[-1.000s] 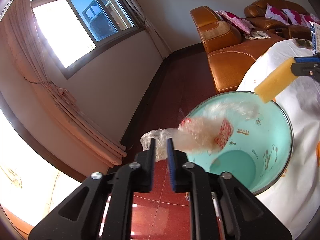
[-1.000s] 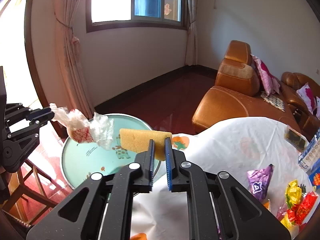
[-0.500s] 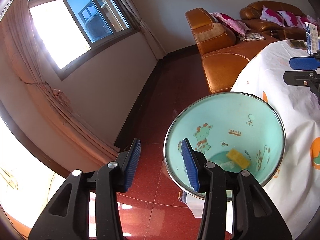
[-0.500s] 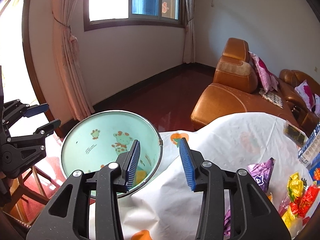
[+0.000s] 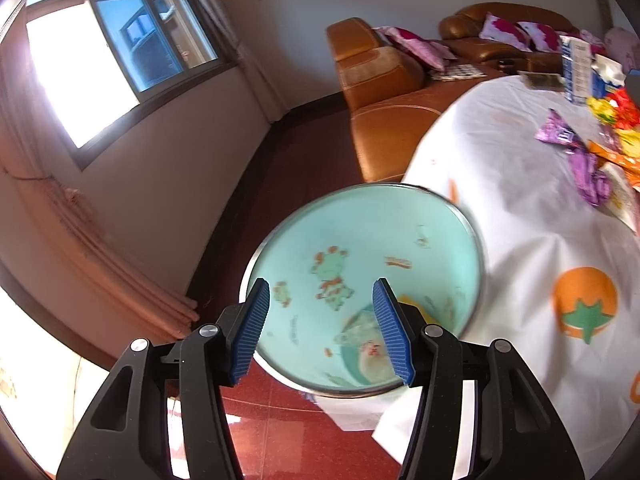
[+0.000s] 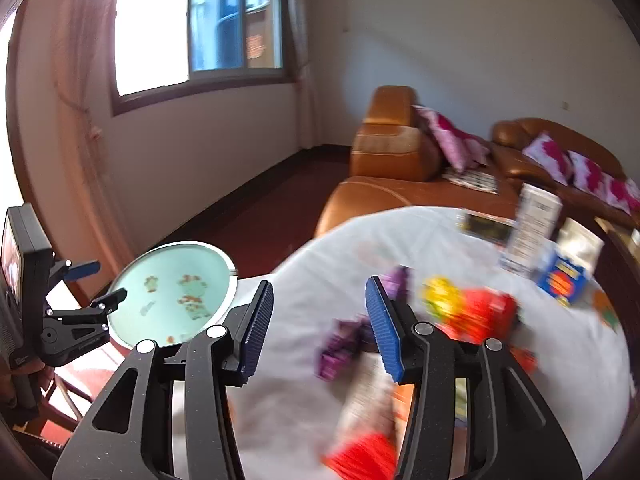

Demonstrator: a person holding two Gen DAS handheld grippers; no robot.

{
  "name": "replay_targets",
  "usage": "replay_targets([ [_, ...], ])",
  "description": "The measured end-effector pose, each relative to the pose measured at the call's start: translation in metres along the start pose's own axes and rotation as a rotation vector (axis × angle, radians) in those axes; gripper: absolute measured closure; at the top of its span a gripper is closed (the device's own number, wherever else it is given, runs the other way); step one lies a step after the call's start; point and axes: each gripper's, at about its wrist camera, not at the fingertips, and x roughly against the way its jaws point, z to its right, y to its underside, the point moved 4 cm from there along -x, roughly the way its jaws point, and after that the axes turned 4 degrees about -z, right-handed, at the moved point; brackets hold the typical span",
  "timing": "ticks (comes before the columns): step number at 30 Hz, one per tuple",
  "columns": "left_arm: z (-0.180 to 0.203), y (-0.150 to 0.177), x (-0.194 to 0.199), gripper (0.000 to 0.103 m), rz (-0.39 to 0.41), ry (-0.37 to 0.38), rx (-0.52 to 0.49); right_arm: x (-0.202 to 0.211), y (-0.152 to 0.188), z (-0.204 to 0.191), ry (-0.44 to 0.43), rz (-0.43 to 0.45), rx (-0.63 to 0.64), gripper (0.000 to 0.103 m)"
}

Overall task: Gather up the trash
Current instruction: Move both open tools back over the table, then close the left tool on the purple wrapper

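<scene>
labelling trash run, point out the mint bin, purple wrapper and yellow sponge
mint green cartoon-print bin (image 5: 360, 248), left wrist view, inner wall
crumpled purple foil wrapper (image 5: 560, 136), left wrist view, middle
yellow sponge block (image 5: 408, 300), left wrist view, visible corner

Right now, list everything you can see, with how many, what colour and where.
bin: one, mint green with cartoon prints, on the floor at the table's edge
trash in bin: clear wrapper and a yellow piece, at the bottom
tablecloth: one, white with orange fruit prints, over the table
purple wrappers: about two, on the table
red and yellow wrappers: a blurred pile, on the table
cartons: several, far table edge
sofa: brown, behind
left tool: open, above bin
right tool: open, above table
</scene>
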Motion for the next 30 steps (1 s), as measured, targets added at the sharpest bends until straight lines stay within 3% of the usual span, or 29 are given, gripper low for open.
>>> replay_targets([
  [8, 0.078, -0.021, 0.019, 0.035, 0.052, 0.107, -0.102, 0.052, 0.047, 0.09, 0.179, 0.011, -0.144, 0.046],
  [14, 0.135, -0.057, 0.033, 0.021, 0.113, 0.157, -0.111, 0.07, 0.085, 0.141, 0.264, 0.001, -0.24, 0.045],
  [23, 0.202, -0.075, 0.014, 0.014, 0.074, 0.191, -0.149, 0.087, 0.124, 0.202, 0.351, 0.004, -0.364, 0.04],
  [30, 0.187, -0.08, -0.029, 0.015, 0.003, 0.134, -0.13, 0.077, 0.135, 0.206, 0.327, -0.01, -0.372, 0.039],
])
